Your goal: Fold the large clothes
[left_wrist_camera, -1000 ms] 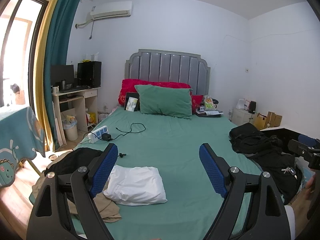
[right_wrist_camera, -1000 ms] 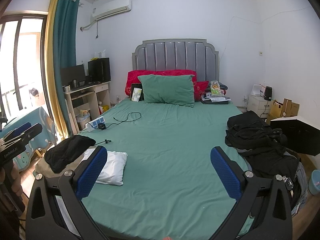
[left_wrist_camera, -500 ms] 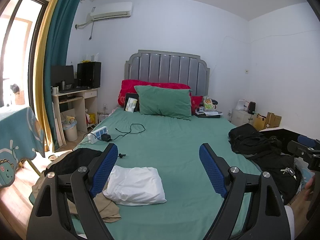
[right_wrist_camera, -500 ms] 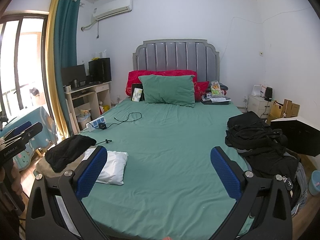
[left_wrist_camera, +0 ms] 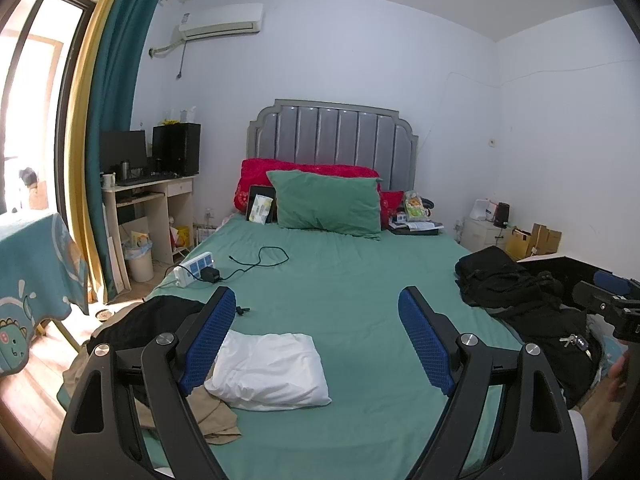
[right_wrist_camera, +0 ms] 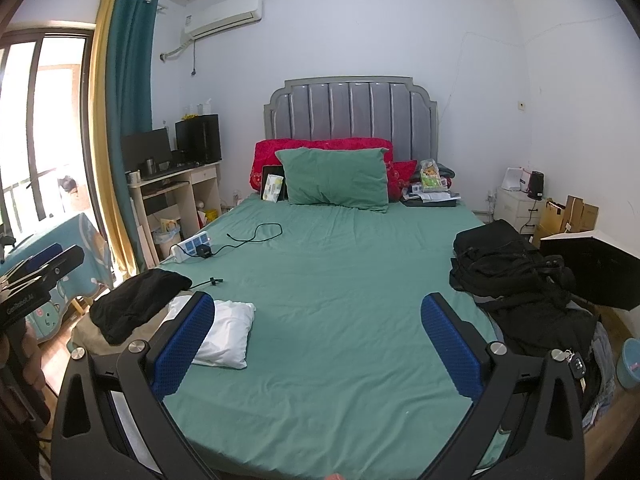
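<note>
A folded white garment lies near the bed's front left corner, beside a black garment and tan cloth. A heap of black clothes and a bag covers the bed's right edge. My left gripper hovers open above the foot of the green bed, its left finger just over the white garment's edge. My right gripper is open too, over the bare sheet. Neither holds anything.
A power strip with a black cable lies on the bed's left side. A green pillow and red pillows sit at the headboard. A desk stands left, a black box and cartons right.
</note>
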### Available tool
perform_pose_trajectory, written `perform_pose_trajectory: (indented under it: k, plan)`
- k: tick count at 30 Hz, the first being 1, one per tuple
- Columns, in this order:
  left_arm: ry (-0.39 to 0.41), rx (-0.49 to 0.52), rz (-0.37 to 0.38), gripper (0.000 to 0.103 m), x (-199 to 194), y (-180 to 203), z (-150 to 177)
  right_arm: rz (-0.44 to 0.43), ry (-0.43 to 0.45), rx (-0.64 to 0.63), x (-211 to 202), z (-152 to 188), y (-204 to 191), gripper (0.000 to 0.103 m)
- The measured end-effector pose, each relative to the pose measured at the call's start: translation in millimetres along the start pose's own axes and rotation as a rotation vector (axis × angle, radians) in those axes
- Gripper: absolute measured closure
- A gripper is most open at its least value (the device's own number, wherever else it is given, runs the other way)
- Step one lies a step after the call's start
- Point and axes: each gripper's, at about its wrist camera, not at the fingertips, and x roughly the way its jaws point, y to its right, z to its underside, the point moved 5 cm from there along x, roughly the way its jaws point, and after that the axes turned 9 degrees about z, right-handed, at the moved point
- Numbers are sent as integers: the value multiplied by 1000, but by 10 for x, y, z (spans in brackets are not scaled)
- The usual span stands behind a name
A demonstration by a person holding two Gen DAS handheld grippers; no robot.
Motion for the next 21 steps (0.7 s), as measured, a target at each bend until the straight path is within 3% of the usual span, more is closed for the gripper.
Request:
perform_pose_trajectory:
  k: [21]
  plan:
    - [-23, 13, 21, 17, 73, 82, 61, -1, -13, 1, 12, 67, -62, 1]
